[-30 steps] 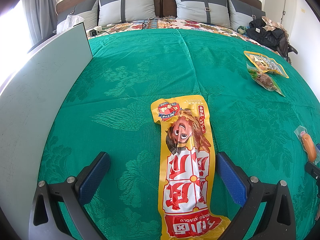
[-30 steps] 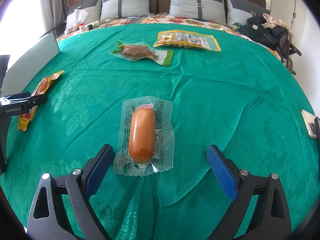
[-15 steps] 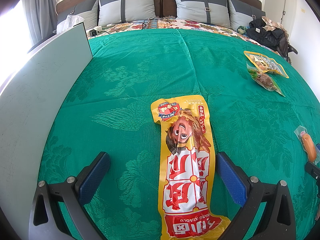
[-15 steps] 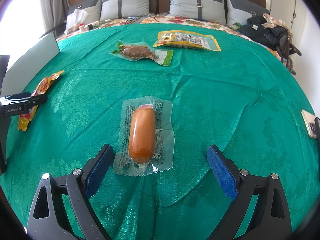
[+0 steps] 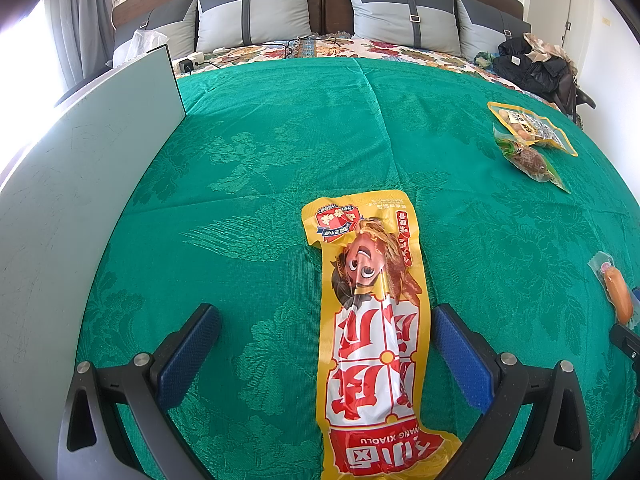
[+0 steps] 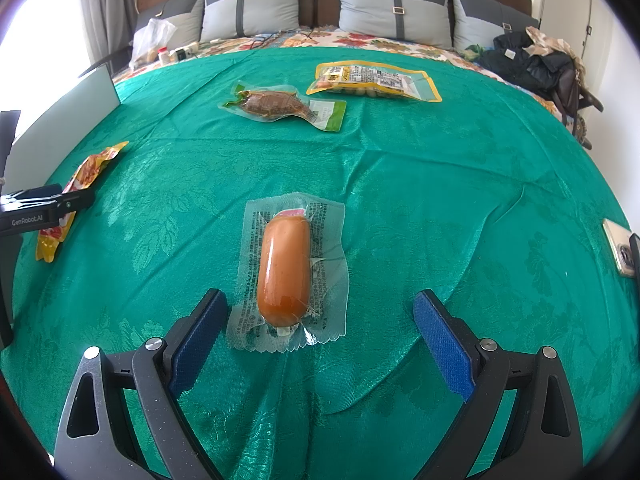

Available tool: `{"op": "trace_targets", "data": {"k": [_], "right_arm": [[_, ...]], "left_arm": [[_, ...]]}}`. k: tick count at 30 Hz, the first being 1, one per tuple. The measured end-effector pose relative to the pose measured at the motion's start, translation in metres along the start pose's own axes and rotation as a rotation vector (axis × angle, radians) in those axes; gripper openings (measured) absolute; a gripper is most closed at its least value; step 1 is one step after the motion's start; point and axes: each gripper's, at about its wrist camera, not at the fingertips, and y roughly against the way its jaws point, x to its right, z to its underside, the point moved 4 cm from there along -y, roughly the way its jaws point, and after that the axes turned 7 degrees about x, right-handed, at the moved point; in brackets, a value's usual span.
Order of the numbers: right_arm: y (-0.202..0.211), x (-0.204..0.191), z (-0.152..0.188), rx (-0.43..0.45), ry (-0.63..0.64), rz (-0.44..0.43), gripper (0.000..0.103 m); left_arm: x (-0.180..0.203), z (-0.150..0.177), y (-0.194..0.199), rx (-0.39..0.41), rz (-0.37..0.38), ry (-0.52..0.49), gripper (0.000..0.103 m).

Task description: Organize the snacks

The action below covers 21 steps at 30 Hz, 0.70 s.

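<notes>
Both claws idle over snacks
No change: left claw [image 5: 326, 344] and right claw [image 6: 320, 324] stay apart, straddling pouch [image 5: 372, 320] and sausage [image 6: 285, 270]; apparently ungrasped.

We get bright daylight from the blown-out window [image 5: 16, 60] at left, glare on the sausage pack [image 6: 286, 264], soft short shadows, sharp focus at centre, heavy fisheye bending and dark vignette at the edges of both views.

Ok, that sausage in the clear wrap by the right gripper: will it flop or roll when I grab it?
The sausage looks plump and firm, so probably stiff. Its rounded shape might roll, though the flat clear film edge should resist. The glossy wrap may be slippery between the open right gripper pads.
</notes>
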Motion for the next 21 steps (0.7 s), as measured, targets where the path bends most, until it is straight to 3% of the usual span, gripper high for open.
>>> {"op": "trace_targets", "data": {"k": [8, 10, 12, 14, 17, 19, 20, 21], "right_arm": [[0.002, 0.001, 0.001, 0.001, -0.008, -0.002, 0.096], [0.001, 0.003, -0.003, -0.045, -0.008, -0.041, 0.096], [0.0, 0.013, -0.012, -0.13, -0.036, -0.137, 0.094], [0.0, 0.03, -0.025, -0.182, -0.104, -0.171, 0.093], [-0.006, 0.033, -0.044, -0.251, -0.102, -0.169, 0.093], [-0.016, 0.015, -0.045, -0.319, -0.057, -0.191, 0.093], [-0.021, 0.005, -0.044, -0.335, -0.03, -0.195, 0.092], [-0.027, -0.002, -0.041, -0.345, 0.001, -0.175, 0.091]], "left_arm": [[0.001, 0.0, 0.0, -0.006, -0.002, 0.002, 0.103], [0.003, -0.006, -0.004, -0.138, 0.007, -0.003, 0.103], [0.007, -0.015, -0.008, -0.254, 0.068, 0.007, 0.101], [0.014, -0.02, -0.006, -0.266, 0.143, 0.023, 0.091], [0.03, -0.018, -0.008, -0.269, 0.05, -0.097, 0.079], [0.038, -0.019, -0.003, -0.23, 0.078, -0.112, 0.056], [0.039, -0.019, -0.001, -0.226, 0.086, -0.107, 0.048], [0.039, -0.017, 0.0, -0.233, 0.106, -0.094, 0.048]]}}
